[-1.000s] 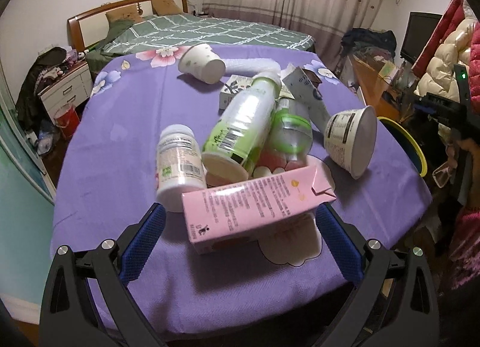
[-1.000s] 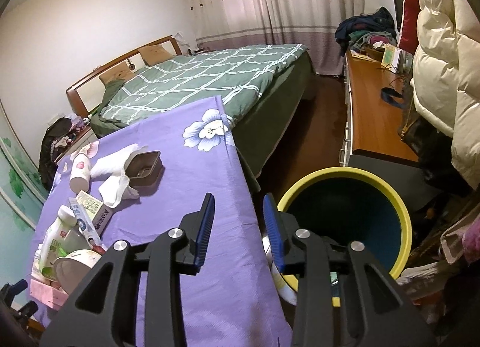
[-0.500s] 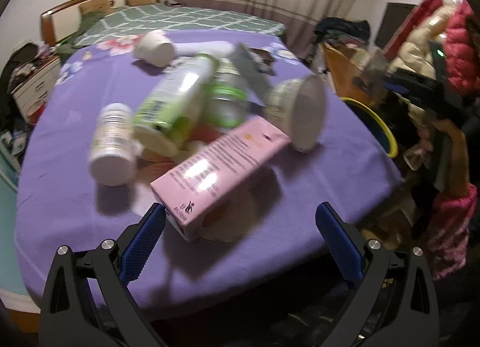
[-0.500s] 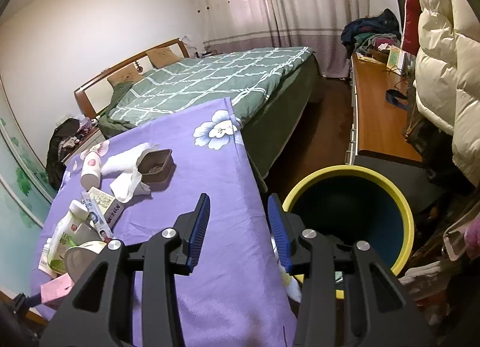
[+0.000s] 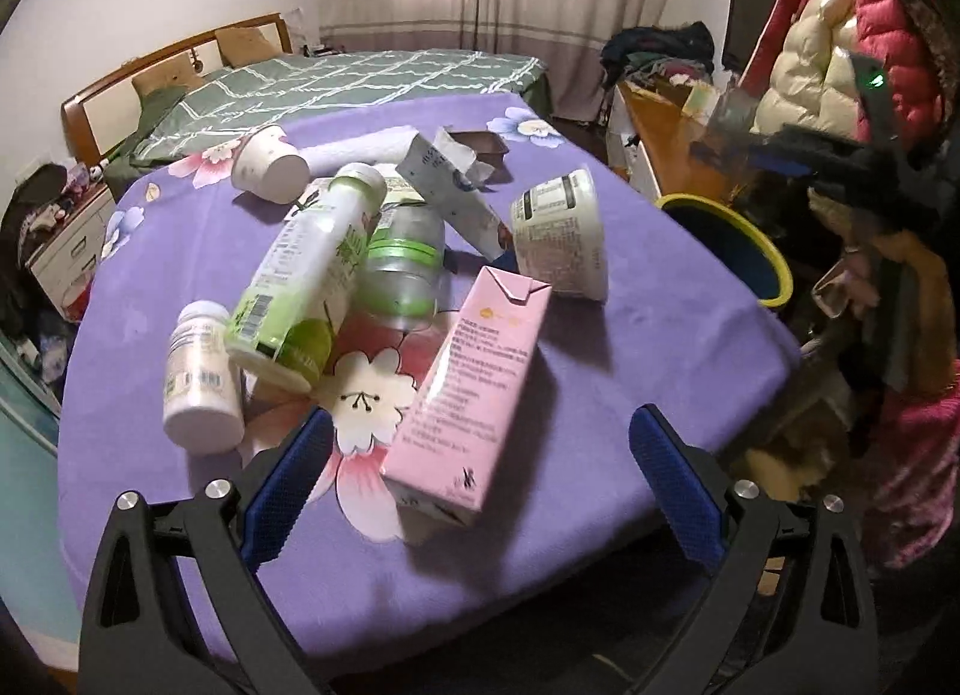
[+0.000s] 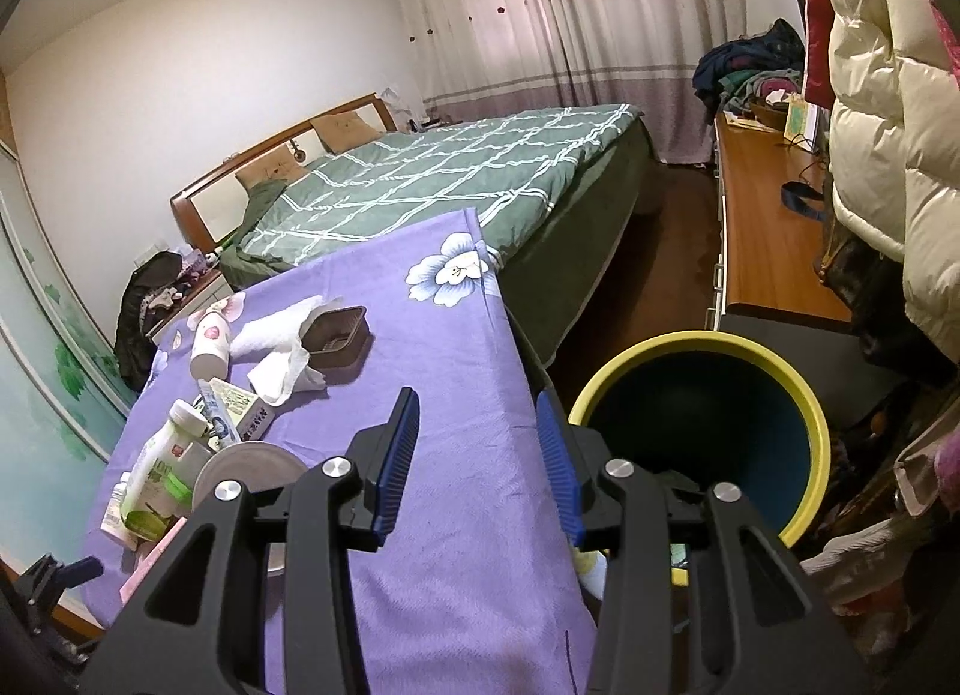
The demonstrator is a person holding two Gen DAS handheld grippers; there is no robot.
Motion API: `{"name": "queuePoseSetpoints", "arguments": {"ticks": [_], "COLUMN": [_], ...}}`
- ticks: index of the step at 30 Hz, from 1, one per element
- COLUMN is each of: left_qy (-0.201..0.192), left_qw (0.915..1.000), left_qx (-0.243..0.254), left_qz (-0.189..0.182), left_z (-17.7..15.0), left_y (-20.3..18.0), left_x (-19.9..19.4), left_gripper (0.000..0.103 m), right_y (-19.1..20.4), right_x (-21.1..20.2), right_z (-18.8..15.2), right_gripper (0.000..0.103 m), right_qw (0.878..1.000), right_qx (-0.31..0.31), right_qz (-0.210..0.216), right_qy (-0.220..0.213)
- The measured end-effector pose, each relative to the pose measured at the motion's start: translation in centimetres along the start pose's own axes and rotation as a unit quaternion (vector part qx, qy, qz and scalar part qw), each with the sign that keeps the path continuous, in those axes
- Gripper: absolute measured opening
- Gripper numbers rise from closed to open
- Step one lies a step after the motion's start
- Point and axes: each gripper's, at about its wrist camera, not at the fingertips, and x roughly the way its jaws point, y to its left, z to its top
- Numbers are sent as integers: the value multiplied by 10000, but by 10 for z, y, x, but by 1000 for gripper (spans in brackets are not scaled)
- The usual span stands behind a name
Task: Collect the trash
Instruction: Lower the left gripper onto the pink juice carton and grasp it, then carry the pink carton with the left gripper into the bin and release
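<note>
A heap of trash lies on the purple flowered tablecloth (image 5: 648, 323): a pink carton (image 5: 474, 395), a green-labelled bottle (image 5: 306, 275), a small white bottle (image 5: 198, 377), a clear jar (image 5: 402, 269), a white tub (image 5: 564, 239) and a paper cup (image 5: 264, 164). My left gripper (image 5: 480, 467) is open, its fingers either side of the carton's near end, not touching it. My right gripper (image 6: 480, 455) is open and empty over the table's right edge, beside the yellow-rimmed bin (image 6: 702, 431). The bin also shows in the left wrist view (image 5: 726, 251).
A brown tray (image 6: 336, 335) and crumpled tissue (image 6: 282, 341) lie further back on the table. A green-quilted bed (image 6: 450, 179) stands behind. A wooden desk (image 6: 762, 239) and hanging puffer coats (image 6: 870, 113) are at the right, past the bin.
The left gripper's view has swung round; the pink carton now points away from me between the fingers. The right gripper opened wider and shifted slightly.
</note>
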Motion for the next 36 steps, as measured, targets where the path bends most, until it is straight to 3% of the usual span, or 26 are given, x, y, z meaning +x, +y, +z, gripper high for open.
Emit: {"name": "queuePoseSetpoints", "arguments": {"ticks": [3,8,13,18,23,29,36], "left_qy": [182,342,492,484,221,-165,-369], "left_qw": [9998,9993,9987,9988,9995,9991,9971], "left_qx": [51,-10,-30,106,196,395,568], "left_qz": [-113,-146,-139,-6,53,-75,-355], "left_z": [4,8,9,9,19,44,86], "left_y": [0,4,8,-1,-14,-35,-71], "left_x": [19,42,52,44,15,-10,1], "left_gripper": [80,66,43,40,40,40,40], "right_y": [2,4,5,5,3,-9,-36], "right_x": [-1,0,4,8,4,-3,-20], "right_z": [-2,0,-2,-4,-6,-11,-16], "right_gripper": [39,40,40,40,40,40,40], "right_qw": [10000,10000,9999,9999,9998,9999,9996], "right_qx": [-31,-79,-87,-92,-131,-79,10], "right_qz": [13,25,46,80,86,-22,-297], "right_qy": [11,20,66,118,116,102,12]}}
